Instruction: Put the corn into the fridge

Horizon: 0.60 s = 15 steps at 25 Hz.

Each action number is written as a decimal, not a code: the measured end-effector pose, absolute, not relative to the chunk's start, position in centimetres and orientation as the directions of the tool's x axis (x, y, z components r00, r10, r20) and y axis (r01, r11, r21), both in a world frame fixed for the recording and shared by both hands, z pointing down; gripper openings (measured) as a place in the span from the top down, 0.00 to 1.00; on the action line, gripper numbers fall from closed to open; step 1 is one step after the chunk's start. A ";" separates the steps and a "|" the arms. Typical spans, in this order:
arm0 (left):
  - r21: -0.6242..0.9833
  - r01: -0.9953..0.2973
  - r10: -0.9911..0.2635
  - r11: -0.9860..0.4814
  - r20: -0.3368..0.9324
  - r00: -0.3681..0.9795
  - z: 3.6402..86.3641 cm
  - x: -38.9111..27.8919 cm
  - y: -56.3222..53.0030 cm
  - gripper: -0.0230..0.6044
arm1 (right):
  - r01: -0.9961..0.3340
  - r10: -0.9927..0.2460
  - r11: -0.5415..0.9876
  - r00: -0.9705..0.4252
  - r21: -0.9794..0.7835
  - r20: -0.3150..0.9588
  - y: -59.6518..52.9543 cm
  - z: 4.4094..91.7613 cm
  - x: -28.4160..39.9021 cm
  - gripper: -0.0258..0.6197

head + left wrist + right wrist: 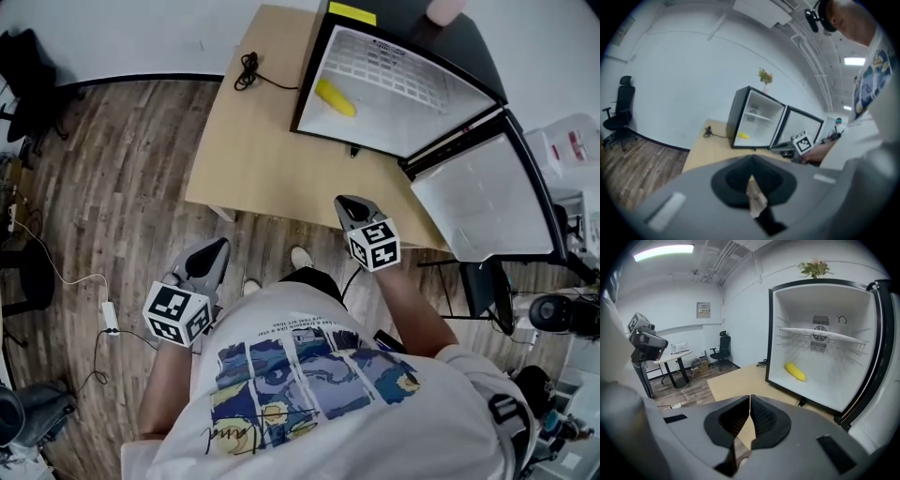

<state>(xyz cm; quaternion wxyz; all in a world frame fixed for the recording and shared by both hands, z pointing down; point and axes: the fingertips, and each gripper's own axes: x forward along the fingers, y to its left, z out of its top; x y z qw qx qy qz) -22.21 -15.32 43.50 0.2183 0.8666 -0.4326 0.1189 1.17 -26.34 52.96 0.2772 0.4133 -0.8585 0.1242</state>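
Note:
The yellow corn (335, 97) lies on the floor inside the black mini fridge (309, 77), which stands on the wooden table (253, 150) with its door (483, 197) swung open to the right. The corn (795, 372) also shows below the wire shelf in the right gripper view, and small in the left gripper view (743, 136). My right gripper (349, 202) hovers at the table's near edge, well short of the fridge, shut (749, 397) with nothing in it. My left gripper (220, 246) hangs lower left over the floor, also shut (751, 161) and empty.
A coiled black cable (248, 70) lies on the table left of the fridge. A power strip (110, 314) and cords run over the wooden floor at left. A black office chair (618, 108) stands by the wall. Camera gear (562, 314) stands at right.

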 end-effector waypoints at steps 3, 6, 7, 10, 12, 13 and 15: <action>0.285 -0.785 -0.682 -0.550 0.391 0.619 43.8 -22.5 -14.5 0.95 | -0.772 -0.639 0.635 -0.522 0.006 0.564 -23.8 51.7 -0.3 0.94; 0.291 -0.764 -0.660 -0.576 0.385 0.645 44.2 -22.3 -13.6 0.95 | -0.758 -0.635 0.652 -0.540 0.009 0.552 -21.5 50.5 -1.8 0.94; 0.293 -0.757 -0.654 -0.584 0.382 0.652 44.2 -22.2 -13.4 0.95 | -0.754 -0.634 0.657 -0.546 0.009 0.548 -20.8 50.2 -2.2 0.94; 0.298 -0.740 -0.639 -0.602 0.375 0.671 44.4 -21.9 -12.7 0.95 | -0.745 -0.635 0.667 -0.560 0.011 0.532 -19.2 49.1 -3.3 0.94; 0.300 -0.731 -0.629 -0.613 0.374 0.681 44.5 -21.7 -12.3 0.95 | -0.739 -0.634 0.674 -0.570 0.012 0.523 -18.2 48.5 -4.0 0.94; 0.300 -0.728 -0.626 -0.617 0.374 0.684 44.5 -21.8 -12.0 0.95 | -0.735 -0.633 0.677 -0.575 0.012 0.518 -17.7 48.3 -4.3 0.94; 0.299 -0.725 -0.622 -0.620 0.376 0.687 44.6 -21.9 -11.6 0.95 | -0.731 -0.632 0.683 -0.584 0.010 0.508 -16.8 47.9 -4.8 0.94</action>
